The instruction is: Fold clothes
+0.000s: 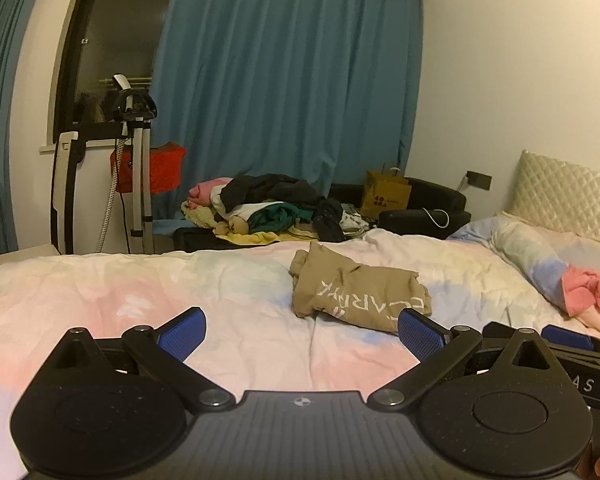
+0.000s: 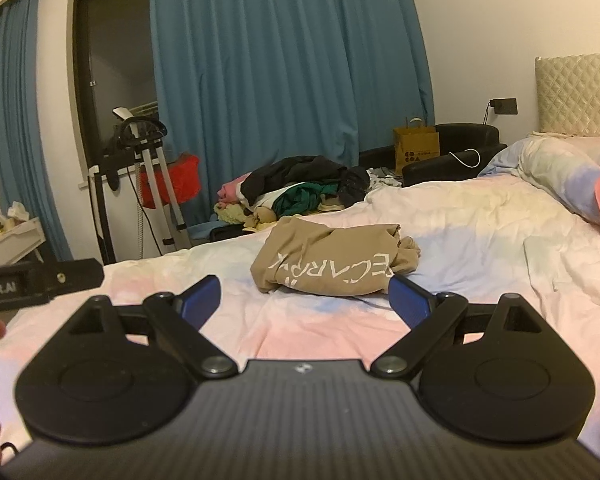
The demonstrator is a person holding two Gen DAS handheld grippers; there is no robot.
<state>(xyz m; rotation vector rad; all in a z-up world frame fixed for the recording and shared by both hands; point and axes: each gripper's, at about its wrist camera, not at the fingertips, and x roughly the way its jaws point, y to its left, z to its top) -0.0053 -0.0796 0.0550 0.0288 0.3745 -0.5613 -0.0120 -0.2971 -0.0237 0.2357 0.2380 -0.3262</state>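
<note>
i had both grippers low over the bed (image 1: 100, 280), side by side, looking across it to the curtain (image 1: 284, 80). the left gripper (image 1: 302, 330) was spread wide, its blue pads (image 1: 184, 330) apart and nothing between them, only the pink and white cover under it. the right gripper (image 2: 305, 298) was spread wide too, and it also held nothing. in the left view i saw a part of the right gripper at the right edge, just beside my left one, and in the right view a black part of the left gripper showed at the left edge. the shirt (image 1: 358, 294), a tan one with white letters on it, was lying on the cover in front of both grippers, loosely folded and a little crumpled. in the right view the shirt (image 2: 332, 266) was near the right pad (image 2: 410, 300), and the pad covered a little of its near corner, but i could not tell if they touched. in the left view it was ahead and to the right of the middle. behind the bed was a pile (image 1: 272, 208) of dark, green, yellow and pink clothes. a rolled blanket (image 1: 540, 256) lay at the right near the headboard (image 1: 568, 196), with something pink (image 1: 588, 292) on it. a paper bag (image 2: 416, 148) stood by the wall, and a steamer stand (image 1: 134, 160) was at the left near the window.
</note>
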